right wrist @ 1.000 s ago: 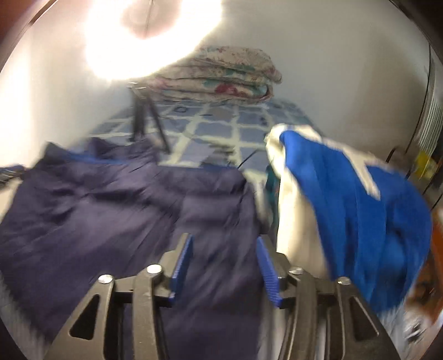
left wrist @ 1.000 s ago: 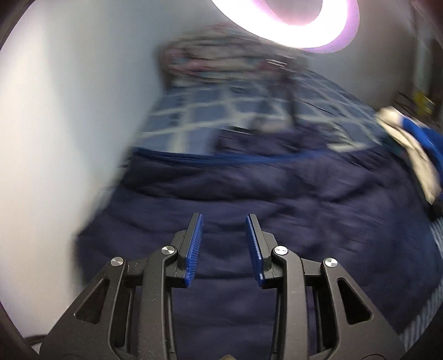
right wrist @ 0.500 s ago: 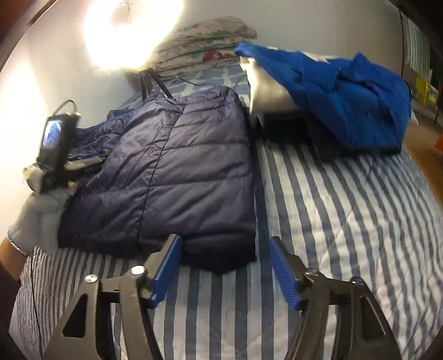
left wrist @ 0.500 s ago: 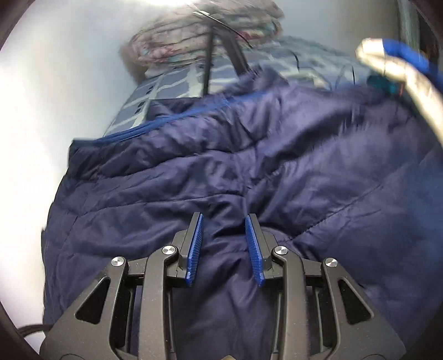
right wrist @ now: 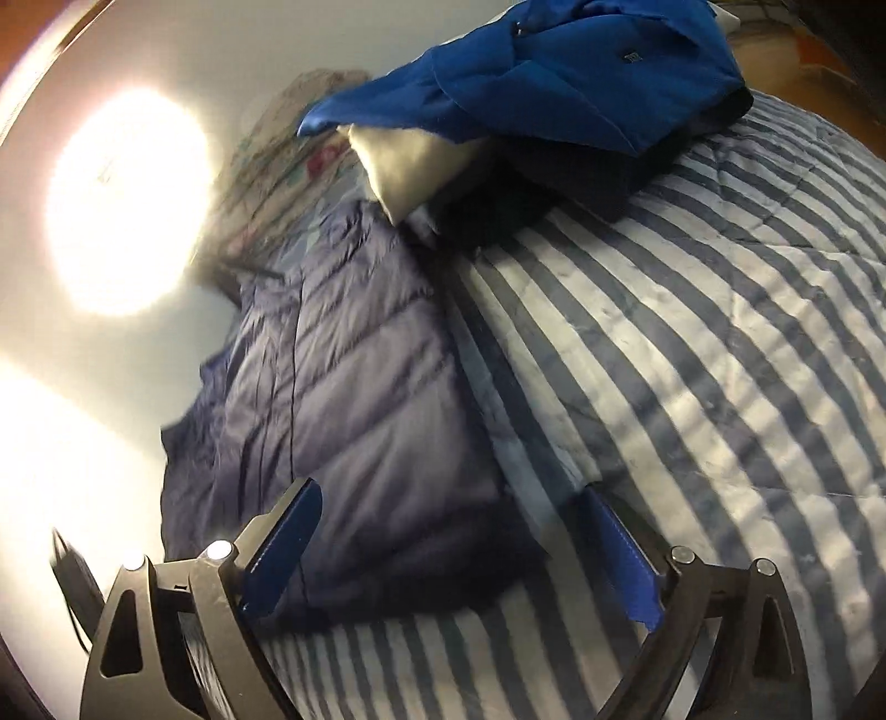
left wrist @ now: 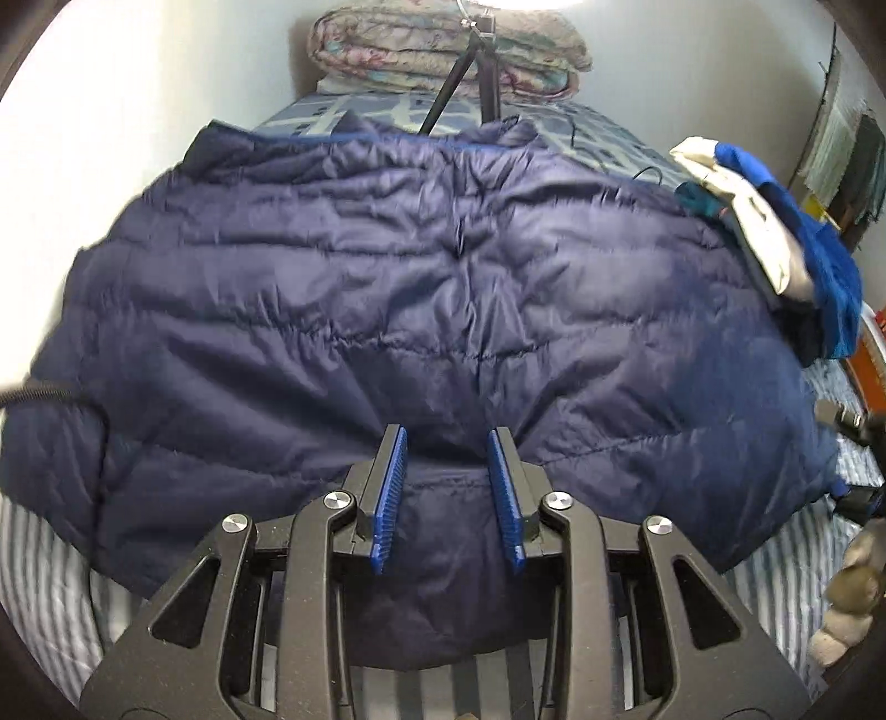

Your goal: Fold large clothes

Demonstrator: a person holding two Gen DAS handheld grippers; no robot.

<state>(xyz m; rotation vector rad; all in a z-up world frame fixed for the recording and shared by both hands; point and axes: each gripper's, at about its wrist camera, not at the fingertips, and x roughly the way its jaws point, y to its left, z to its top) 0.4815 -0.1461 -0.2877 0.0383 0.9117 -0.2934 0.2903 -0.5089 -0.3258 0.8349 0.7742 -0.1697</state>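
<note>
A navy quilted puffer jacket lies spread flat on the striped bedding. My left gripper hovers over the jacket's near hem, its blue pads a narrow gap apart and closing slightly, with fabric showing behind the gap and no grip. In the right wrist view the jacket has its near right corner between the jaws of my right gripper. Those jaws are opening wide, one finger over the jacket and the other over the bedding, holding nothing.
A heap of blue and cream clothes lies at the far right of the bed. A folded floral quilt and a tripod stand at the head. A gloved hand shows at the right edge. A ring light glares.
Both grippers have come down toward the jacket's near edge. The right gripper has rolled and spread its jaws wide around the corner. The left gripper's gap has stayed narrow.
</note>
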